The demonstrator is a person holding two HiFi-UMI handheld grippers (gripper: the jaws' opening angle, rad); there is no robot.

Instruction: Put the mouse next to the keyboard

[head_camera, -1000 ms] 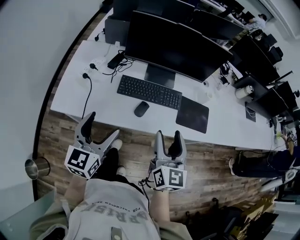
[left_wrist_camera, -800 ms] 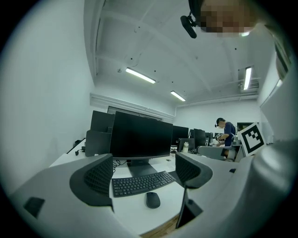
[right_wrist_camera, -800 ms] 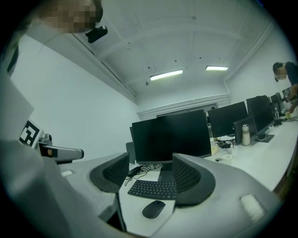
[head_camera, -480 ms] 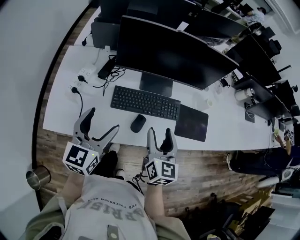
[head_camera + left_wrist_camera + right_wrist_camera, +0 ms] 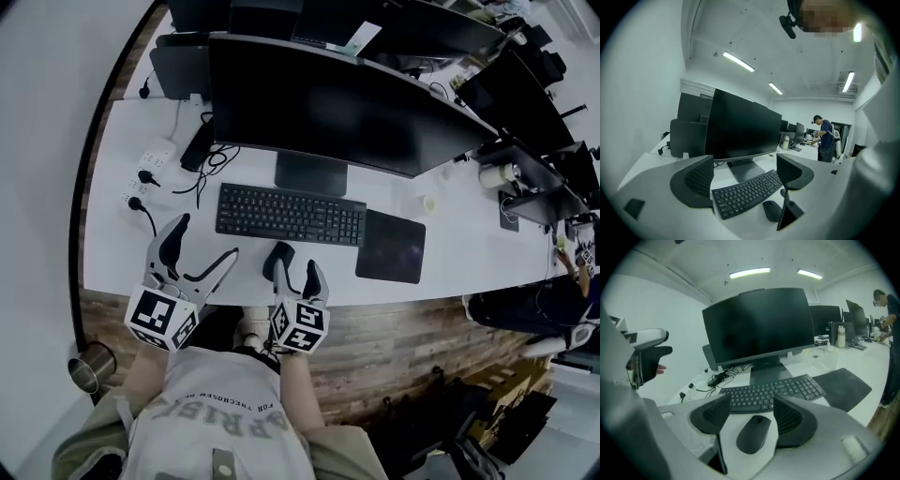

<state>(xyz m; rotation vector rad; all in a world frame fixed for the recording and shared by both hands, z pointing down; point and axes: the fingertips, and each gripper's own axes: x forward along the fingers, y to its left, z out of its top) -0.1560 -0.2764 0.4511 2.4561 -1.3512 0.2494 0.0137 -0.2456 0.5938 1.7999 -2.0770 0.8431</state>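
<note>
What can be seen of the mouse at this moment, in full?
The mouse is a small, smooth, matte black oval that looks like plastic, and no cable shows. It lies flat on the white desk, just in front of the black keyboard and apart from it, left of the dark mouse pad. The right gripper straddles it with its jaws apart, and neither pad looks to be pressing on it.

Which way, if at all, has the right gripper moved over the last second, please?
Yes: the right gripper has moved forward from over the floor, across the desk's front edge; its open claw now flanks the mouse.
</note>
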